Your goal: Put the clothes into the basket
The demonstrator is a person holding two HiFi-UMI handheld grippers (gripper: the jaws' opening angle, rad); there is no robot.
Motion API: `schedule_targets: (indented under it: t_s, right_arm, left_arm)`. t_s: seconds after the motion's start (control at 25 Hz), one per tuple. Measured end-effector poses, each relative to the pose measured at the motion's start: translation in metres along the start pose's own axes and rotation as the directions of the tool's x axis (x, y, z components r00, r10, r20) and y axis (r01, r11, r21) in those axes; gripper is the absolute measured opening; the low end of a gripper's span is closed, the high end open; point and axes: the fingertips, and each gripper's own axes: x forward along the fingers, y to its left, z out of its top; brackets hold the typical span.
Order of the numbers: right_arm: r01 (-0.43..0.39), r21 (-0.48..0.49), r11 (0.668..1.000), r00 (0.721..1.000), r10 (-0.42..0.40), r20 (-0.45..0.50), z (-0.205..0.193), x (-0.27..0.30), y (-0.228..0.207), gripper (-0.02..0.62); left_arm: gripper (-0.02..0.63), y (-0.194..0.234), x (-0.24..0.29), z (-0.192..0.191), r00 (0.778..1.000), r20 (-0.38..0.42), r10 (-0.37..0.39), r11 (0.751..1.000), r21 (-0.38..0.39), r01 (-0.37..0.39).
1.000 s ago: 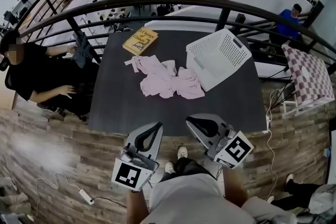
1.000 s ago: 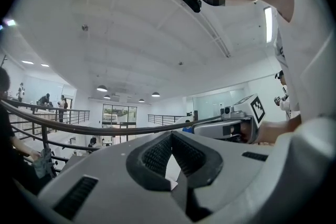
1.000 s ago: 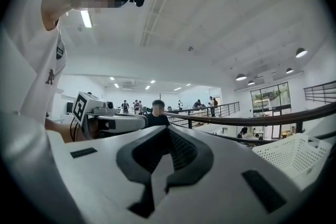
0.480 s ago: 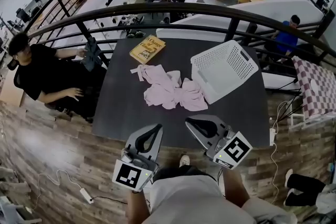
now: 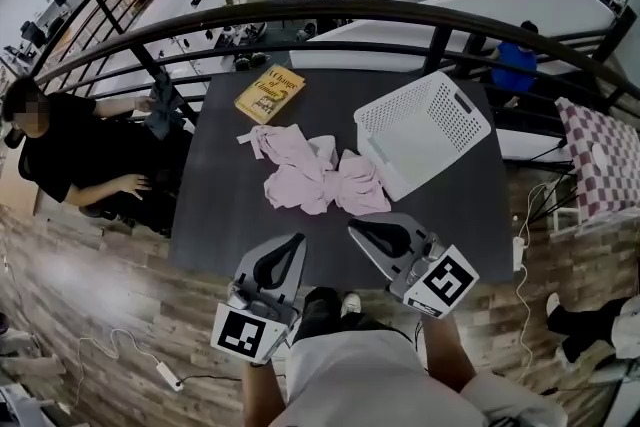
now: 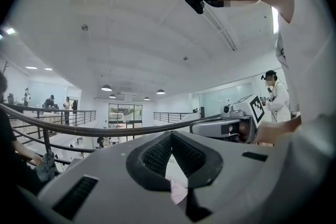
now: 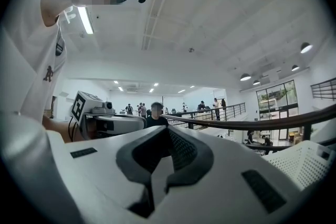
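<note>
A heap of pink clothes [image 5: 318,177] lies crumpled in the middle of the dark table [image 5: 230,215]. To its right a white perforated basket [image 5: 420,130] stands tilted, with its open side facing the clothes. My left gripper [image 5: 298,238] and right gripper [image 5: 353,229] hover side by side over the table's near edge, both shut and empty, a short way from the clothes. In the left gripper view the gripper [image 6: 171,135] has its jaws closed together, with a bit of pink cloth [image 6: 179,192] below them. The right gripper view shows that gripper [image 7: 167,127] shut and the basket [image 7: 302,162] at the right.
A yellow book [image 5: 268,93] lies at the table's far left corner. A person in black [image 5: 70,150] sits at the table's left side. A dark railing [image 5: 320,15] curves behind the table. A checked surface [image 5: 595,155] stands to the right, and cables lie on the wooden floor.
Both grippers have moved forward together, from the table's near edge to over it, closer to the clothes. Both have stayed shut. The clothes and basket have not moved.
</note>
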Motion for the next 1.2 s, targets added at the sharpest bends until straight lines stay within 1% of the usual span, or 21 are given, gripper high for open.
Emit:
schedule_targets:
  t_s: [0.44, 0.88, 1.04, 1.2]
  right_arm:
    - [0.046, 0.004, 0.999, 0.998, -0.046, -0.046, -0.013, 0.041, -0.047, 0.017]
    - [0.095, 0.016, 0.995, 0.992, -0.093, -0.087, -0.029, 0.088, -0.08, 0.017]
    - [0.12, 0.013, 0.993, 0.987, -0.118, -0.108, -0.036, 0.103, -0.09, 0.017]
    - [0.145, 0.017, 0.989, 0.98, -0.141, -0.138, -0.043, 0.117, -0.096, 0.017]
  left_arm:
    - [0.003, 0.047, 0.049, -0.006, 0.998, -0.008, -0.066, 0.998, -0.002, 0.066]
    - [0.003, 0.102, 0.081, -0.016, 0.992, -0.006, -0.129, 0.991, -0.035, 0.129]
    - [0.003, 0.119, 0.09, -0.025, 0.988, -0.02, -0.156, 0.987, -0.03, 0.156]
    - [0.003, 0.134, 0.098, -0.035, 0.983, -0.032, -0.18, 0.983, -0.052, 0.178]
